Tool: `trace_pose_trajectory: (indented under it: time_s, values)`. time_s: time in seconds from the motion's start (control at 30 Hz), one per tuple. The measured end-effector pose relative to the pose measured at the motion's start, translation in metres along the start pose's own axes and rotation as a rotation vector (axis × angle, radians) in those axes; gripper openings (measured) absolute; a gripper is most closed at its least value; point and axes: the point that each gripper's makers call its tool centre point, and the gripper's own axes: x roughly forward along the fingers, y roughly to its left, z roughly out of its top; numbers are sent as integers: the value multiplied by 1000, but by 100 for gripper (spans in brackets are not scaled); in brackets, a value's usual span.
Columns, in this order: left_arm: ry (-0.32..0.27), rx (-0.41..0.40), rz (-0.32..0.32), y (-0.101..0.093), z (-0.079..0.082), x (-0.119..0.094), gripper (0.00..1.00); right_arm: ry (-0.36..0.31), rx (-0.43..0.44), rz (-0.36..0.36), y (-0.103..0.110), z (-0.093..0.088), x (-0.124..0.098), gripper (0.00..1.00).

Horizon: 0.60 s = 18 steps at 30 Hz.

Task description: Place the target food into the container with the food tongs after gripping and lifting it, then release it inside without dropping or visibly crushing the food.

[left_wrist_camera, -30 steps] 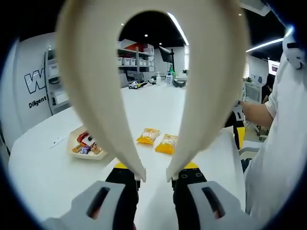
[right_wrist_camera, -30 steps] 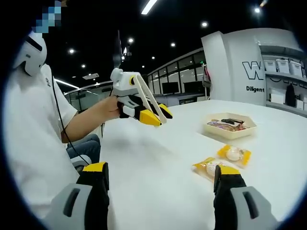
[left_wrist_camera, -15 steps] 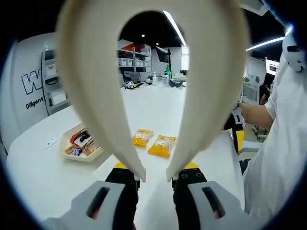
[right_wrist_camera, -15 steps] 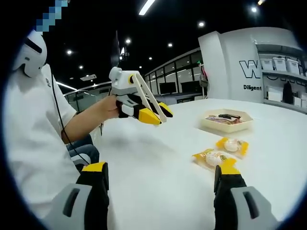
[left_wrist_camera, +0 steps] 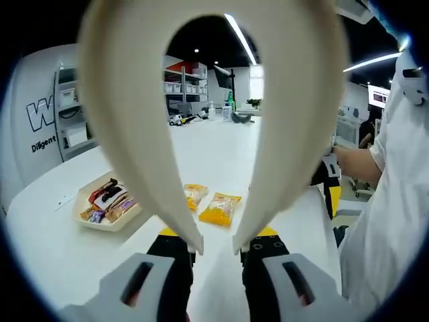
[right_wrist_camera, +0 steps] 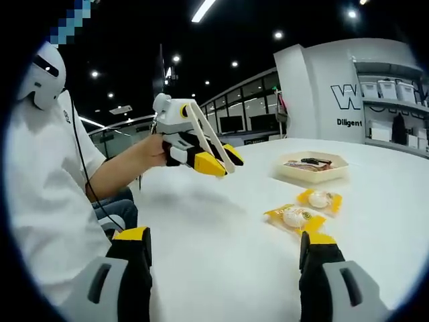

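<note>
On the white table, two yellow snack packets lie side by side: near packet and far packet in the right gripper view, both flat, just apart from each other. Left gripper view has the same pair at centre, one packet in the gap between the tong arms, the other partly hidden behind the 9 o'clock arm.

Cream tray sits past the packets at roughly 2 o'clock in the right gripper view, already loaded with assorted wrapped snacks; in the left gripper view the tray is at 8 o'clock.

Food tongs are pinched at the handle end by the left gripper, arms bowing up and out, tips out of frame. Tongs are in the air above the table, clear of the packets.

Right gripper: jaws spread wide, nothing between them, low over the table near the closer packet.

Person's white sleeve at 9 o'clock.
</note>
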Motion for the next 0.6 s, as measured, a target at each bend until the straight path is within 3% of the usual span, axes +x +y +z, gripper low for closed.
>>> trace_pose_trajectory:
  time_s: [0.6]
  values:
    - [-2, 19, -67, -4, 11, 27, 25, -21, 5, -18, -6, 2, -6, 92]
